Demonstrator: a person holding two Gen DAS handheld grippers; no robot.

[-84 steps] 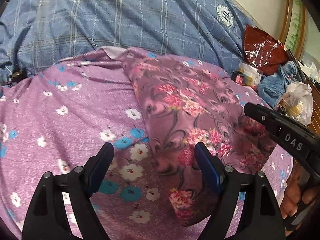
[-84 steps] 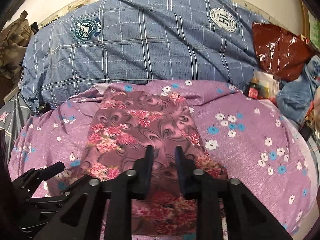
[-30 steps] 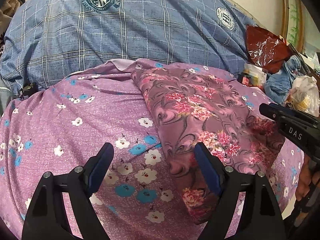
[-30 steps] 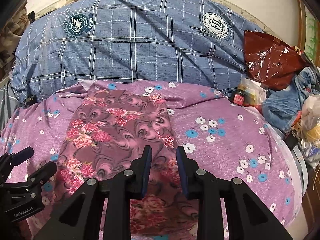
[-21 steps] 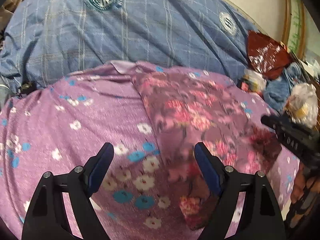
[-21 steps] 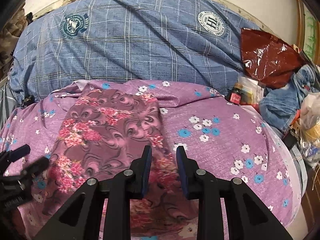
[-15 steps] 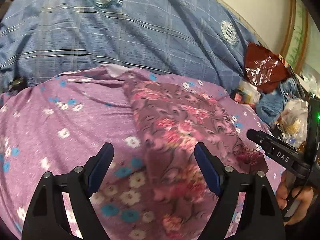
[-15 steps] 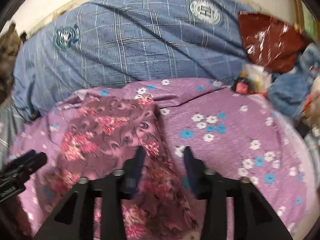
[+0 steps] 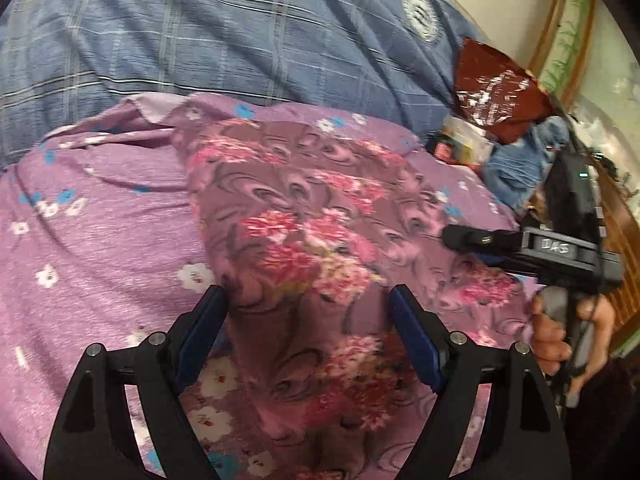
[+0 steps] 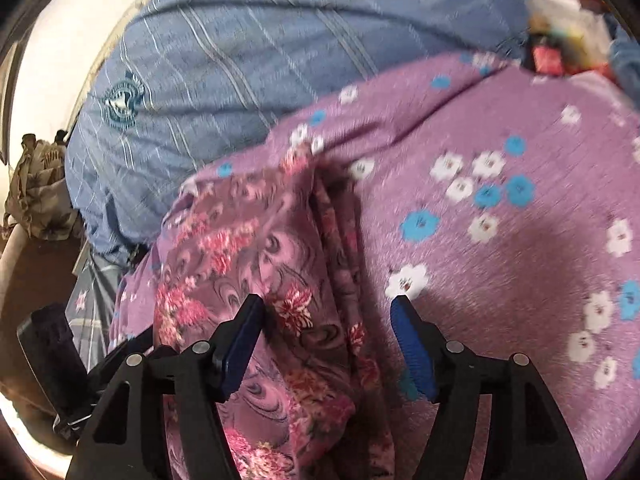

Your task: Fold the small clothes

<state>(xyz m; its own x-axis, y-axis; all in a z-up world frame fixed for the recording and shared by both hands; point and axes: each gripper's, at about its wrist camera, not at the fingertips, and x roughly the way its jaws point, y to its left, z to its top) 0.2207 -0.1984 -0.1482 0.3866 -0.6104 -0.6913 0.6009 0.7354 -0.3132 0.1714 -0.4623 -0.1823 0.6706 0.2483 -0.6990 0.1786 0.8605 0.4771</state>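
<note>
A folded mauve garment with pink and red flowers (image 9: 312, 240) lies on a purple flowered bedsheet (image 9: 100, 240). My left gripper (image 9: 308, 308) is open, its blue pads on either side of the garment's near part, just above it. My right gripper (image 10: 326, 320) is open over the garment's right edge (image 10: 336, 248), where the folded layers show. It also shows from the side in the left wrist view (image 9: 520, 244), held by a hand at the garment's right side. The garment fills the lower left of the right wrist view (image 10: 240, 264).
A blue plaid quilt (image 9: 240, 32) is heaped behind the sheet. A dark red foil bag (image 9: 496, 96), small jars and blue cloth (image 9: 516, 160) crowd the far right. A camouflage bag (image 10: 36, 184) sits off the bed's left side.
My right gripper has opened from nearly shut and swung right and down onto the garment's right edge. My left gripper has moved right, from over the sheet to astride the garment.
</note>
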